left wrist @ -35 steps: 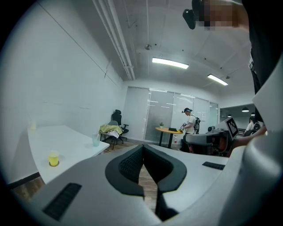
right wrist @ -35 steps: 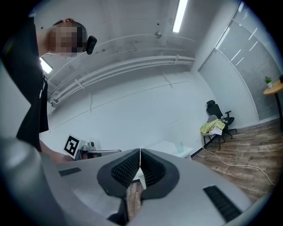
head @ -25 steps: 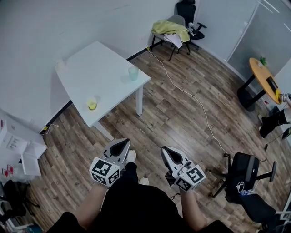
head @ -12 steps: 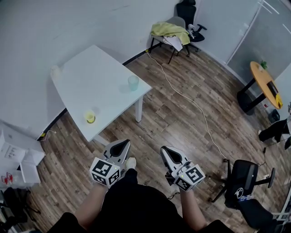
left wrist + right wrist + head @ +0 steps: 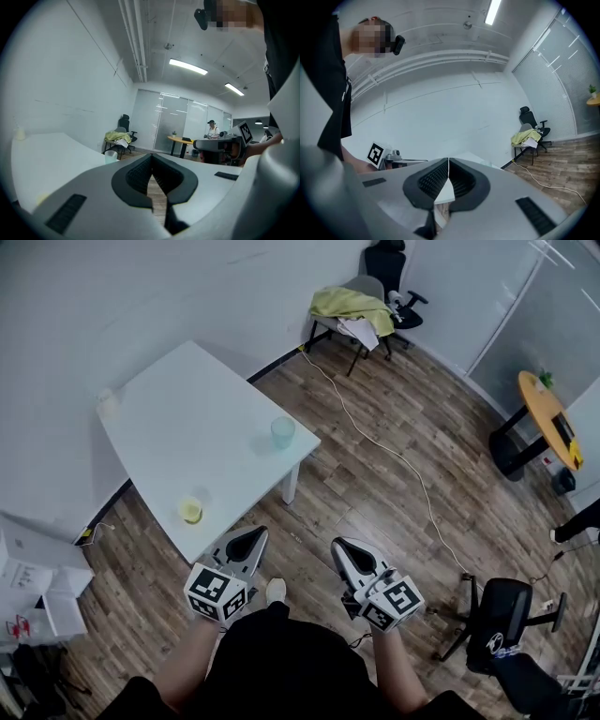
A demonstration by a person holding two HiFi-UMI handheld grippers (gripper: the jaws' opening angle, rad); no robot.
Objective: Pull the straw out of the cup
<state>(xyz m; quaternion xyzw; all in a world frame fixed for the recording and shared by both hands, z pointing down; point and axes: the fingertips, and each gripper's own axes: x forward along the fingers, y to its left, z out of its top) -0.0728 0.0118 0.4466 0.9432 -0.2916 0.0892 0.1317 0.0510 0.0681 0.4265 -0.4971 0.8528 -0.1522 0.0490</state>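
A white table (image 5: 187, 442) stands ahead and to the left on the wooden floor. On it are a pale teal cup (image 5: 281, 432) near the right edge, a yellowish cup (image 5: 191, 511) near the front corner and a small pale cup (image 5: 107, 401) by the wall. No straw can be made out at this distance. My left gripper (image 5: 253, 534) and right gripper (image 5: 339, 547) are held low in front of the person's body, short of the table, both shut with nothing between the jaws. The left gripper view shows the teal cup (image 5: 110, 157) beyond the shut left gripper (image 5: 151, 169).
A chair with a yellow-green cloth (image 5: 352, 304) and a black office chair (image 5: 392, 268) stand at the far wall. A white cable (image 5: 394, 442) runs across the floor. A round orange table (image 5: 548, 413) is at the right, a black chair (image 5: 502, 610) at lower right, white boxes (image 5: 37, 568) at left.
The table and its cups have shifted down and toward me in the head view as the person stepped closer. Both grippers stay shut in the same pose.
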